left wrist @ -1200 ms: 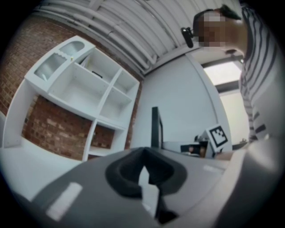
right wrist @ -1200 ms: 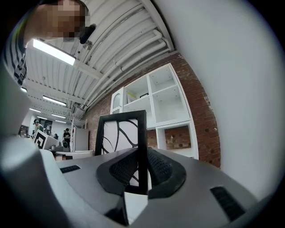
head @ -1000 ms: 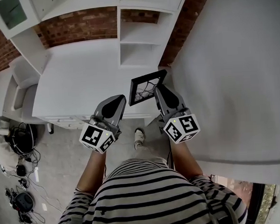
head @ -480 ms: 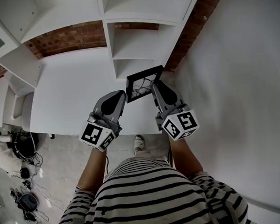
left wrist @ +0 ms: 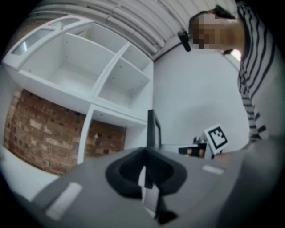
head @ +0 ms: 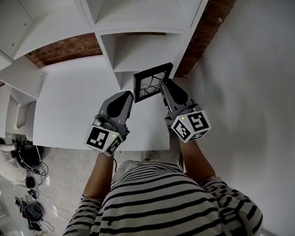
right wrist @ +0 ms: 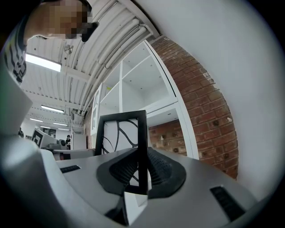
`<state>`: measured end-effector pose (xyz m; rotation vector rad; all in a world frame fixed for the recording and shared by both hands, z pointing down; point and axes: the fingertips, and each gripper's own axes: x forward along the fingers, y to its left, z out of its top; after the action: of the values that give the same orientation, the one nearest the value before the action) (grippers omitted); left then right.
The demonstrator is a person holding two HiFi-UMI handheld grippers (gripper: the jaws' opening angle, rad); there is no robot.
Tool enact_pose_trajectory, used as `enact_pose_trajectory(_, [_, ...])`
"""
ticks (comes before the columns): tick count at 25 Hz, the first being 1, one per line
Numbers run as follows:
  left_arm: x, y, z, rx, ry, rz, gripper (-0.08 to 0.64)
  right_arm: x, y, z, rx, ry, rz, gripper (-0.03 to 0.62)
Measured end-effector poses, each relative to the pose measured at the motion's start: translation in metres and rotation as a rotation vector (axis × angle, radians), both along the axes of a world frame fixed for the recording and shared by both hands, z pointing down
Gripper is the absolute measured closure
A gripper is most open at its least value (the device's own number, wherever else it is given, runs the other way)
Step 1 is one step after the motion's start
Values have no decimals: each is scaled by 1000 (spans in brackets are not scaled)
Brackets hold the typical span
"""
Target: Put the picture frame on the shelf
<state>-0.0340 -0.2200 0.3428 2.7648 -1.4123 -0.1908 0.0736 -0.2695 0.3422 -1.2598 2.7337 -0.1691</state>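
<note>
Black picture frame clamped between right gripper fingers; left gripper fingers together.

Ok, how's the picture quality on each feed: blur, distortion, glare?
Head view: sharp, evenly lit, fisheye bending the shelf. Left gripper view: soft, the near jaws blurred. Right gripper view: picture frame crisp in the jaws, ceiling lights bright.
</note>
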Motion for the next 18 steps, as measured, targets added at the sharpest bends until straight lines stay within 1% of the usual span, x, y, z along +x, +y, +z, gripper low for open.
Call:
enact_pose_trajectory(3, [-5,-15,3,-14,-6,-2,552,-3,-16,2,-5,2,4,532])
enact_pose_trajectory(10, [-12,-19,3,-1,-16,12,552,-4,-19,2,9,13,41,532])
enact_pose_trajectory(15, [-15,-27,3,7,-8,55,552,-7,-26,6,18,25,88,532])
enact_pose_trajectory(18, [-10,-26,8,17,-20,84,552,-3,-24,12,26,28,119,532])
